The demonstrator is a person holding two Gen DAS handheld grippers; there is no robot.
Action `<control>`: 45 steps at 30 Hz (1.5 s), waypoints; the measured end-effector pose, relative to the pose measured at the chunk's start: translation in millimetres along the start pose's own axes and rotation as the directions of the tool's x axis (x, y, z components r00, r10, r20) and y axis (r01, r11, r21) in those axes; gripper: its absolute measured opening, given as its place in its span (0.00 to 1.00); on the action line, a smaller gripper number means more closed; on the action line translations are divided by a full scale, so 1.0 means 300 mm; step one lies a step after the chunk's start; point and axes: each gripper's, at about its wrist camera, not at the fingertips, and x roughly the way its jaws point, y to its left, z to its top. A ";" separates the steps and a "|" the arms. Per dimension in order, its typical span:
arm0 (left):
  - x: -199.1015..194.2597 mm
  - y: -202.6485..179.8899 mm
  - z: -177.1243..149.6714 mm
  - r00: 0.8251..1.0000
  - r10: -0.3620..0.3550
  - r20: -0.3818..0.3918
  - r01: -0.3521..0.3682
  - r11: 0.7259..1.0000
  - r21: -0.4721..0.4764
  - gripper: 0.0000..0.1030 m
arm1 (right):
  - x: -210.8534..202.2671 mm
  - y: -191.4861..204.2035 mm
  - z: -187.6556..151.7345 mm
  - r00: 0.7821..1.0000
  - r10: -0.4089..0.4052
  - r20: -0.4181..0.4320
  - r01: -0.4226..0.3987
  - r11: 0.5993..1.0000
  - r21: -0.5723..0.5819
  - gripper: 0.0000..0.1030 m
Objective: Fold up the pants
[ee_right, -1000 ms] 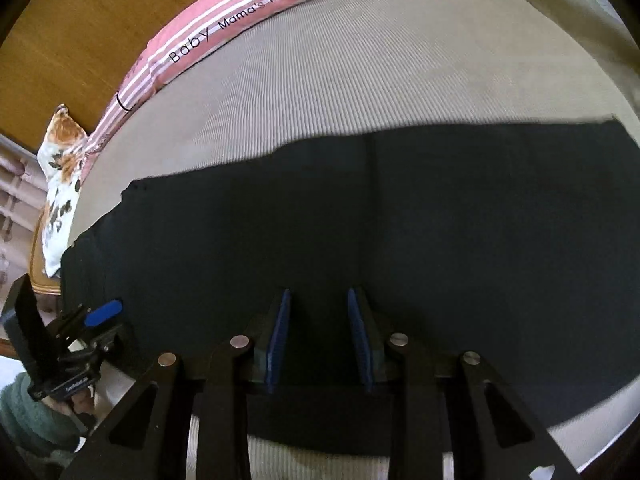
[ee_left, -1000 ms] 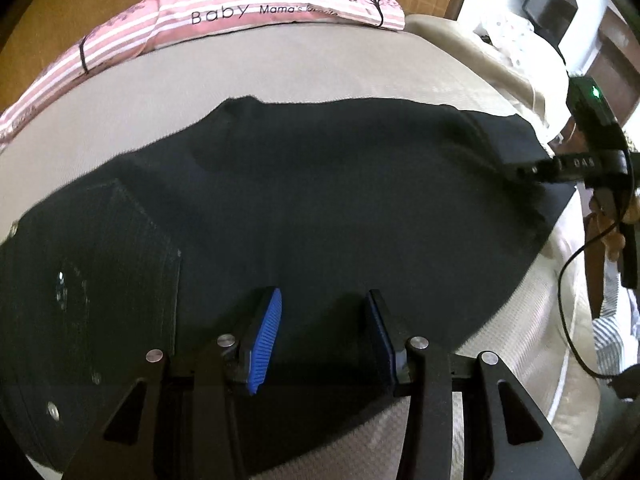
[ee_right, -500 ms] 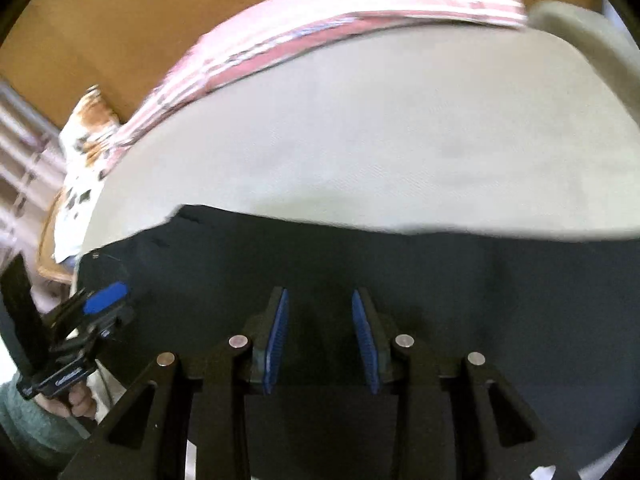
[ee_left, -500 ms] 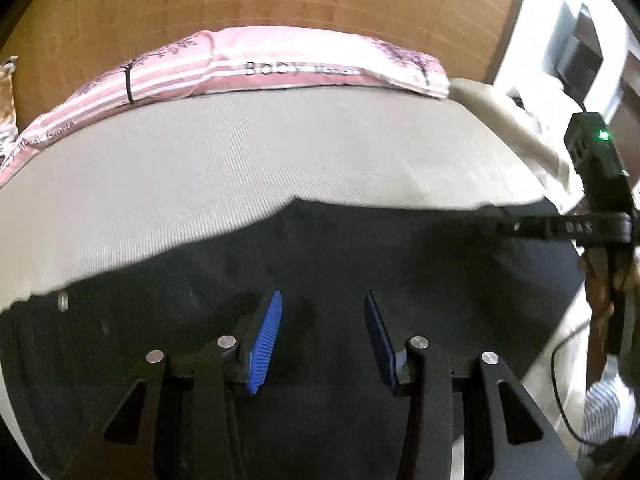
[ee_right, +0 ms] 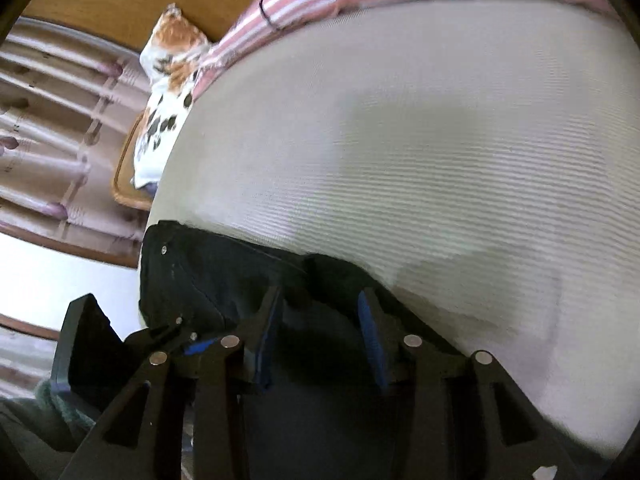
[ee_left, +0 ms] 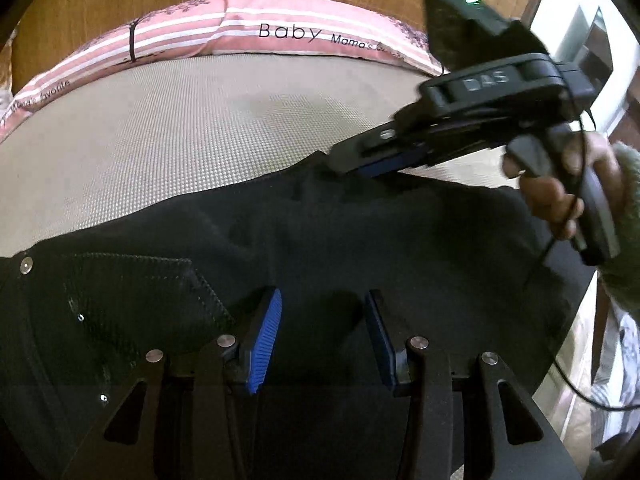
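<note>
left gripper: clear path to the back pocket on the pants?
Probably yes. The back pocket lies flat on the black pants, just left of the left gripper, uncovered. The right gripper works the far edge, clear of it.

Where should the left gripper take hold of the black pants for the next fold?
Probably at the waistband corner by the rivet, coming in from the left edge of the black pants. There the cloth ends in a free edge over the beige bed cover; under the left gripper it lies flat, offering no edge.
</note>
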 end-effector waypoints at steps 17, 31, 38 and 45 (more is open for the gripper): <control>-0.027 -0.015 -0.058 1.000 0.013 0.023 -0.014 0.999 0.037 0.43 | 0.077 0.013 0.086 0.995 -0.054 0.082 0.056 0.998 -0.021 0.08; -0.080 -0.034 0.157 0.989 -0.115 0.088 0.113 0.993 0.034 0.44 | -0.202 0.099 -0.118 0.936 -0.213 0.281 0.234 0.972 -0.040 0.26; 0.108 -0.039 0.194 0.994 -0.107 -0.017 0.108 0.994 0.032 0.43 | -0.246 0.014 -0.266 0.926 -0.257 0.278 0.255 0.966 0.046 0.26; 0.108 -0.055 0.201 0.997 -0.076 -0.021 0.077 0.996 0.048 0.41 | -0.231 -0.052 -0.315 0.922 -0.268 0.278 0.245 0.963 0.113 0.26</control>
